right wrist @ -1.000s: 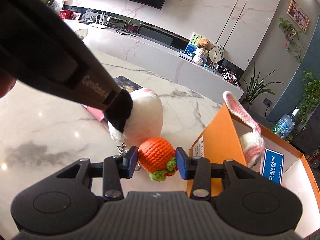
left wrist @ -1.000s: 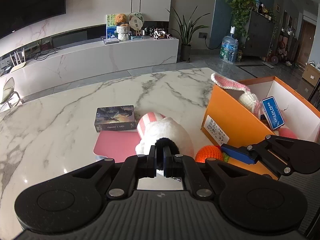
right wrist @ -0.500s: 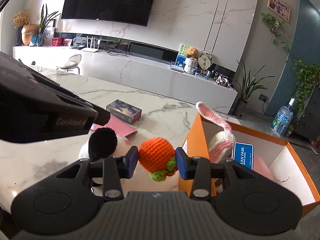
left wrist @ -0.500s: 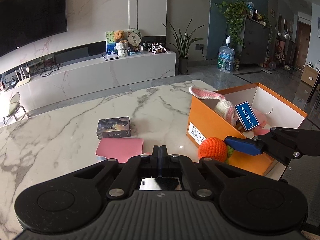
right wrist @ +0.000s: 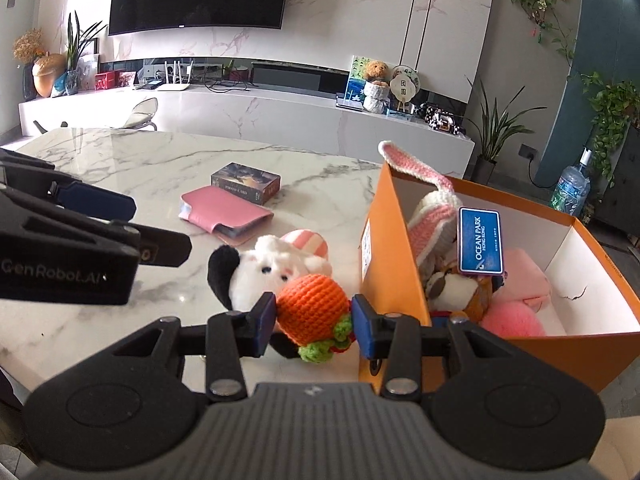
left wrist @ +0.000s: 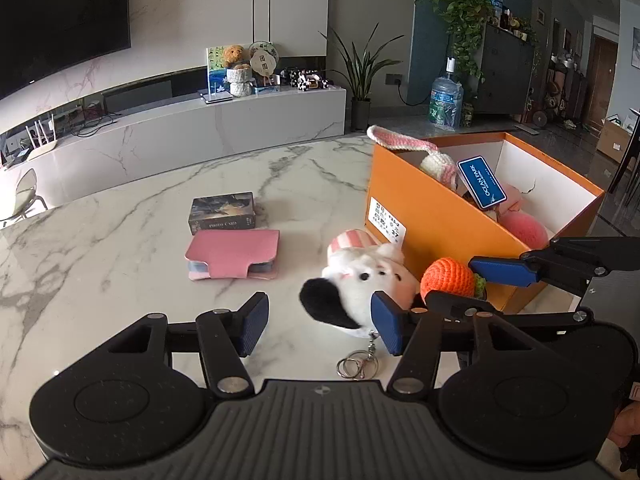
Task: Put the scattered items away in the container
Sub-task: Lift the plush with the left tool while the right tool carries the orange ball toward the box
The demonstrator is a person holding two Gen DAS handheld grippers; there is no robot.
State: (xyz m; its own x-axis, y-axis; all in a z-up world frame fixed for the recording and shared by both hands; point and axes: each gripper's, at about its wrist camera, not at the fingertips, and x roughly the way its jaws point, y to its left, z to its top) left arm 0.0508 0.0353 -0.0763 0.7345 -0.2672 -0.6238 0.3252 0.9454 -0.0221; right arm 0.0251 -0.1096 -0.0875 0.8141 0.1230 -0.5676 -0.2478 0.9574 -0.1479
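Note:
A white plush toy (left wrist: pixel 372 280) with a black ear and a pink striped cap lies on the marble table beside the orange box (left wrist: pixel 432 220), its key ring (left wrist: pixel 356 366) on the tabletop. My left gripper (left wrist: pixel 320 328) is just behind it. Its jaws are opening, and the pads stand clear of the black ear that pokes toward the gap. My right gripper (right wrist: pixel 314 320) is shut on an orange crochet ball (right wrist: pixel 310 306) with green leaves, held at the near corner of the orange box (right wrist: pixel 400 240). The left gripper (right wrist: pixel 160 226) shows at the left of the right wrist view.
A pink card holder (left wrist: pixel 234 252) and a dark photo-card box (left wrist: pixel 222 212) lie further out on the table. Inside the box are a crochet bunny (right wrist: pixel 432 216), a blue Ocean Park tag (right wrist: pixel 480 240) and pink fluffy toys (right wrist: pixel 516 320). A long white sideboard stands beyond the table.
My left gripper was shut on the plush's black ear and has let go. The plush now lies on the table by the box. The right gripper kept the orange ball and shifted toward the box.

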